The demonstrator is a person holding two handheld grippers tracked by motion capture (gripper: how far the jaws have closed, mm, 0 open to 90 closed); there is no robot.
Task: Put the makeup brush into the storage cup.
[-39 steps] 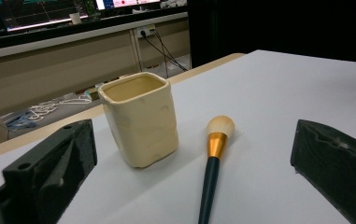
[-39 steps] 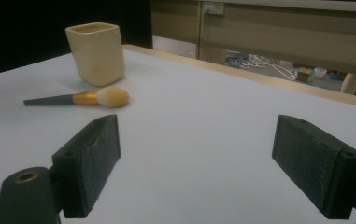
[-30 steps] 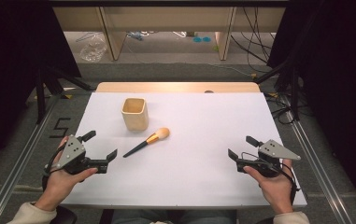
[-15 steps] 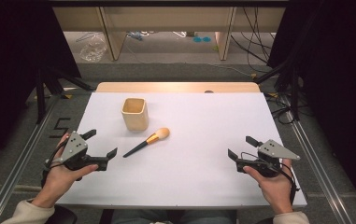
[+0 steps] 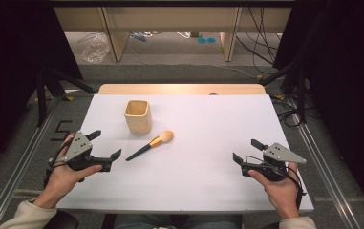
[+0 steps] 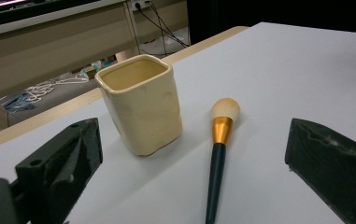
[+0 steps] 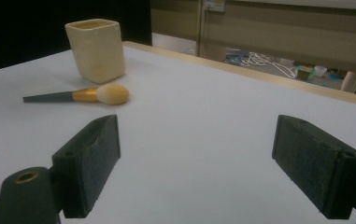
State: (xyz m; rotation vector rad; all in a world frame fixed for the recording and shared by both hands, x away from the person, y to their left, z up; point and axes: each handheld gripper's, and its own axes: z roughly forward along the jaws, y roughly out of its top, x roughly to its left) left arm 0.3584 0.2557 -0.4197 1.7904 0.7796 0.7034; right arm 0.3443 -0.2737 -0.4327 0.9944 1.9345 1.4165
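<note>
Cream ceramic cup stands upright at the table's ten o'clock, and just beside it, at the cup's five o'clock, a makeup brush lies flat, bristle head toward two o'clock and dark handle trailing toward eight. Over the past second the left gripper has slid from the table's near-left edge a little toward the brush, while the right gripper has held its place at the table's four o'clock. The left gripper's jaws are spread wide and empty; in the left gripper view the brush handle runs up between them and the cup stands at eleven o'clock. The right gripper's jaws are likewise parted on nothing, well apart from the brush. The shift suggests the left hand is lining up to pick the brush by its handle; the grasp is not yet begun.
</note>
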